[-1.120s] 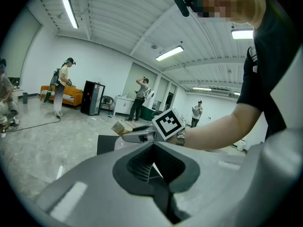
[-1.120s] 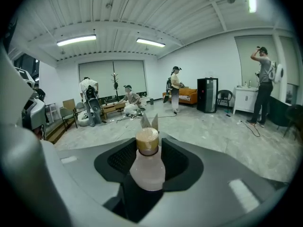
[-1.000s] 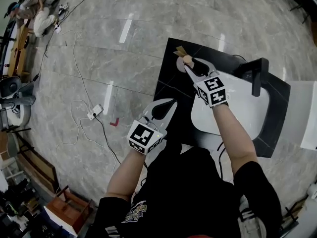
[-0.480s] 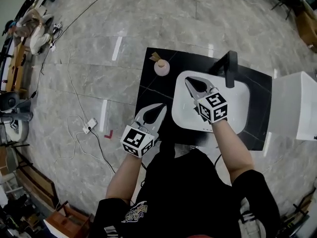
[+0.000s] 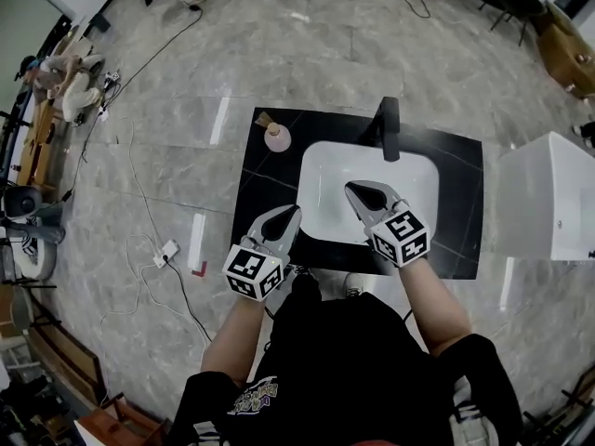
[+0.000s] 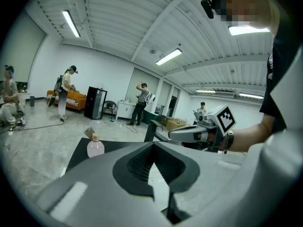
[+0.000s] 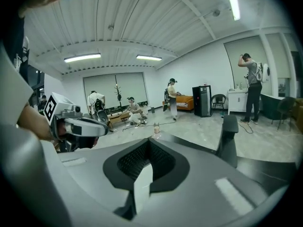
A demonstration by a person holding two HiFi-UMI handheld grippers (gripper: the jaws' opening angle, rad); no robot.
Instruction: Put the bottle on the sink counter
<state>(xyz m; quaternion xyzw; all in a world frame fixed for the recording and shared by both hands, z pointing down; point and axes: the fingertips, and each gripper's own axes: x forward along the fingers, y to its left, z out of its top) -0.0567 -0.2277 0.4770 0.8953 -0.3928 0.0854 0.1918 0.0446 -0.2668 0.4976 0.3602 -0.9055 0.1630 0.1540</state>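
Head view, pale bottle [image 5: 277,137] upright on counter [image 5: 268,182], beside basin [image 5: 314,182]

Polished stone, glazed white, matt black

The basin [image 5: 321,179] looks smooth, glazed and white. The counter [image 5: 260,184] around it is glossy black stone-look with pale veins, the faucet [image 5: 388,128] behind it matt black, the bottle [image 5: 277,139] left of it pale translucent plastic, and the floor [image 5: 167,156] beyond reflective grey marble-look tile.
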